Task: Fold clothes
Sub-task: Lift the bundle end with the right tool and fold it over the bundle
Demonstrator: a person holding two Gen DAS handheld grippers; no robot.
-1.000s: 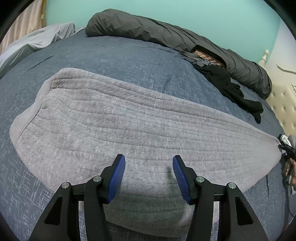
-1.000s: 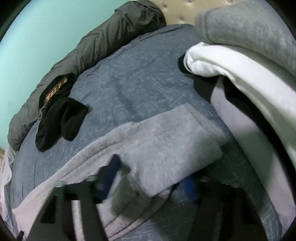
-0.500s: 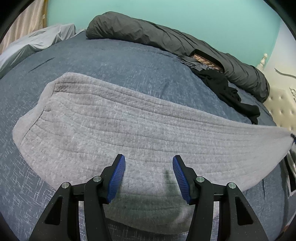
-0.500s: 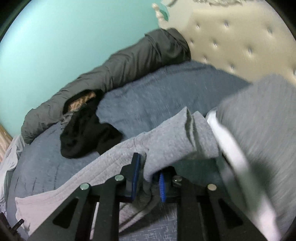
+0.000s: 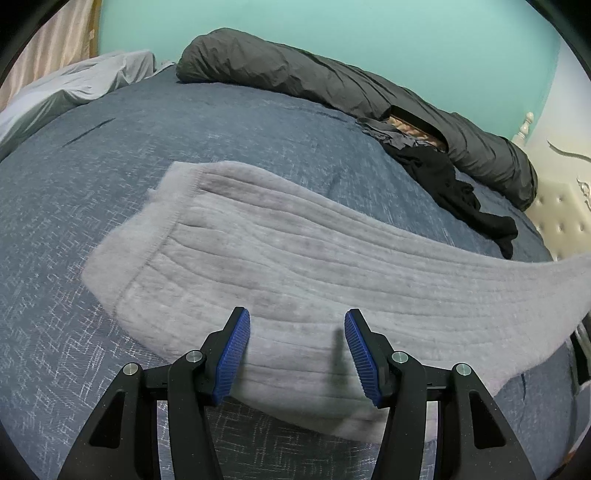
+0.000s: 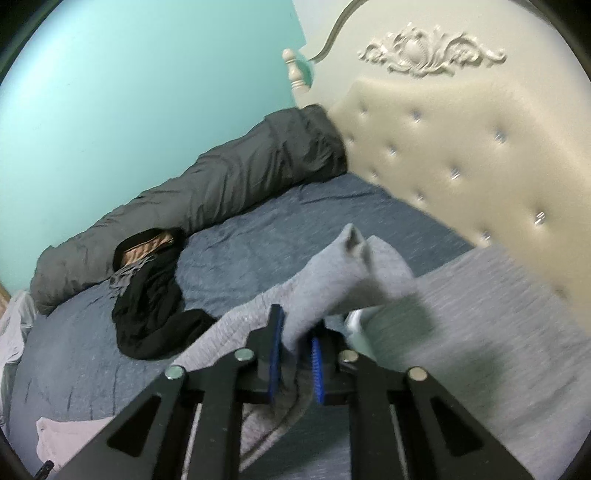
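A: Describe the surface and room, left to right.

B: The bed point(image 5: 110, 369) carries a blue-grey cover. A pale grey sheet point(image 5: 74, 88) is bunched at its far left corner. A dark grey duvet roll point(image 5: 332, 85) runs along the turquoise wall point(image 5: 332, 22). A black garment point(image 5: 454, 192) lies beside the roll. The cream tufted headboard point(image 6: 461, 147) closes the right end.

A: Location of the grey ribbed garment point(image 5: 295, 266)?

B: It spans the bed. Its left end lies on the cover; its right end hangs off the bed, raised.

A: Finger state?

B: Left gripper point(image 5: 297, 354): fingers spread above the garment's near edge, nothing between them. Right gripper point(image 6: 297, 356): fingers closing, pinching a corner of the garment.

A: Differences from one second earlier?

B: The right end of the garment is now higher. The left end has slid toward the right, exposing more cover. The right gripper view now shows the headboard's carved crest point(image 6: 424, 55). The left gripper is unchanged.
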